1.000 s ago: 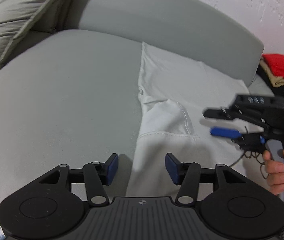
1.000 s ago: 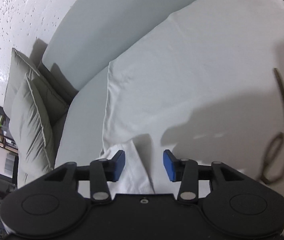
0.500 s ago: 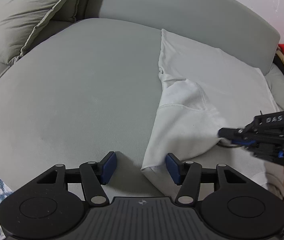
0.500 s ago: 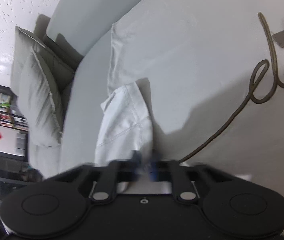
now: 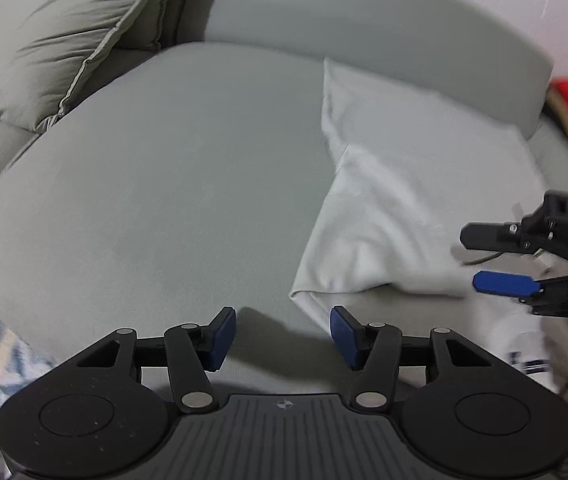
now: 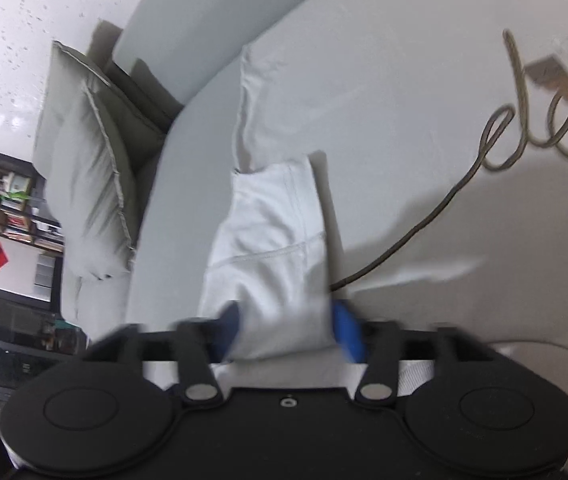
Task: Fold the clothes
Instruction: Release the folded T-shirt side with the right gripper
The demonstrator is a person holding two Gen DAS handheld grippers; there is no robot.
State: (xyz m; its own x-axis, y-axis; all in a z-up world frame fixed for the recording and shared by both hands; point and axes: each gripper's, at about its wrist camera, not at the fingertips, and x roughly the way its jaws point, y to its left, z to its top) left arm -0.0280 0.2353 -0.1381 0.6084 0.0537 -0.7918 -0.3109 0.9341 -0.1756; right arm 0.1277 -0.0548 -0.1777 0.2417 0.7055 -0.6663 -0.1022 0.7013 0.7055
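We see a white garment (image 5: 396, 200) of soft, matte knit lying on the grey sofa seat (image 5: 156, 184), whose cover is smooth and finely woven. The seat has a rounded front edge and a curved backrest. The garment's sleeve (image 6: 272, 248) is folded over the body, with a stitched seam across it and a ribbed-looking band along 1 edge. From the left wrist view, the garment's long axis runs from the backrest toward the seat's front, and the folded corner points at the front edge.

Our left gripper (image 5: 282, 334) hangs just above the seat's front edge with its 2 blue pads apart and nothing between them — the folded corner lies just beyond them. Our right gripper (image 6: 288, 330) has its pads apart too, with the sleeve lying between them; motion blur keeps us from telling whether either pad touches the cloth.

A thin brown cord (image 6: 424, 224) loops across the garment's body. Its far end is cut off at the frame edge. 2 plump, creased grey cushions (image 5: 56, 40) lean at the seat's back corner — partly cropped.
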